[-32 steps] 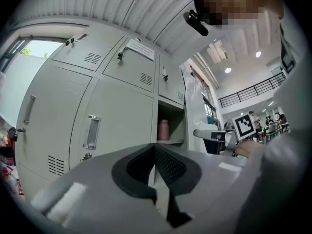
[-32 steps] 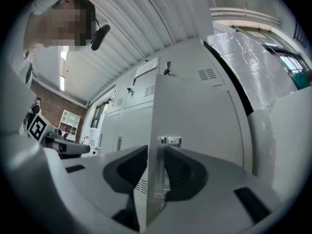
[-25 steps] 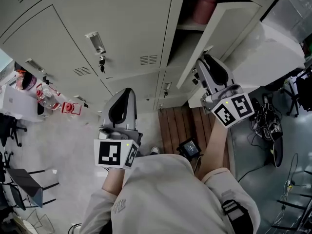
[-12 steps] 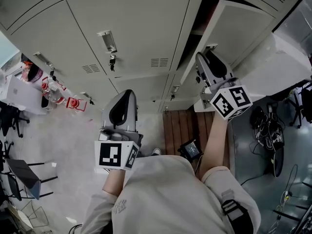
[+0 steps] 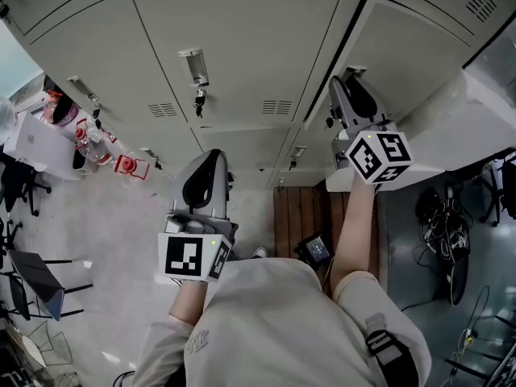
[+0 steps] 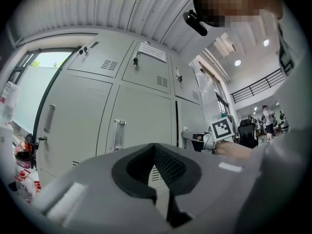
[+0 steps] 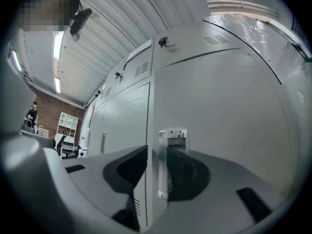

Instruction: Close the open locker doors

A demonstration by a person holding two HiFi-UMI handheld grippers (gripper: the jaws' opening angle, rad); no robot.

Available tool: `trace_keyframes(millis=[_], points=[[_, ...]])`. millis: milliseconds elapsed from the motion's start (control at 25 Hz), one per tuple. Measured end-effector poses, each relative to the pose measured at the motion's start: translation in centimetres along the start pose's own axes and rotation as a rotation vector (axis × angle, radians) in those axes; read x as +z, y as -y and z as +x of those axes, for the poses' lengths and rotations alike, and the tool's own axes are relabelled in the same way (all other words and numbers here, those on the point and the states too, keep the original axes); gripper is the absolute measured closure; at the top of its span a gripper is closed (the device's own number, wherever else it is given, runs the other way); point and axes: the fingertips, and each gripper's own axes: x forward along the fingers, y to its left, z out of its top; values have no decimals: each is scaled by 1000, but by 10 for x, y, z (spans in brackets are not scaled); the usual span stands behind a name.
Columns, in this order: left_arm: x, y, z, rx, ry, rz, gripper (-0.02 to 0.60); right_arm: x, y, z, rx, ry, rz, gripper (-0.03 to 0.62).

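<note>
- Head view, lockers (image 5: pixel 234 39): a grey bank across the top of the frame.
- Head view, locker door (image 5: pixel 411 47): upper right, all but flush with its frame. A thin dark gap runs along its left and top edges.
- Head view, right tool (image 5: pixel 345 87): its tip is at the door's handle (image 5: pixel 355 71) on the left edge, with its marker cube (image 5: pixel 377 156) below.
- Head view, left tool (image 5: pixel 208 155): left of centre and well apart from the open door, pointing at closed fronts.
- Head view, sundries: a key (image 5: pixel 199 99) hangs in a centre lock. Red-labelled bottles (image 5: pixel 121 168) stand at the left edge and cables (image 5: pixel 439 208) lie at lower right.
- Left gripper view, left tool (image 6: pixel 154 147): jaws together at the tips, nothing between them.
- Left gripper view, locker door (image 6: pixel 190 116): right of centre, beyond a dark vertical seam. The right tool's marker cube (image 6: pixel 222 128) sits beside it.
- Left gripper view, sundries: a paper label (image 6: pixel 152 52) on an upper locker and a window (image 6: pixel 48 62) at upper left.
- Right gripper view, right tool (image 7: pixel 157 152): jaws apart, empty-handed, with the handle (image 7: pixel 168 140) standing between them. The right-of-frame jaw is close against it and a gap shows on the left.
- Right gripper view, locker door (image 7: pixel 219 106): fills the right half of the frame.
- Right gripper view, sundries: a brick wall (image 7: pixel 48 113) and white shelf (image 7: pixel 67 126) at far left.
</note>
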Motion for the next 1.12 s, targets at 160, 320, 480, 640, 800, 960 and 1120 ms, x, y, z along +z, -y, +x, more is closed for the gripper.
trace_keyframes(millis=[160,320,480,640,800,960,1120], points=[[0,-3,0,5,-2,1,574,-6,4,9,-18,-11,-1,503],[0,-6,0,7,-4,2,574,-14,7,14,-29,-29,6,503],[-1,-10,2,11,-6,2,574,-17,9,20,-36,-33,9,503],[-3,-12,4,14,-9,-1,574,-17,12,25,-40,-36,10,503],[-3,-14,7,15,-9,-4,574,-17,14,26,-46,-33,13,503],[-4,-14,11,11,-11,-4,574,-18,13,25,-40,-33,12,503],[-4,-13,13,2,-12,-8,574,-25,16,21,-54,-58,5,503]])
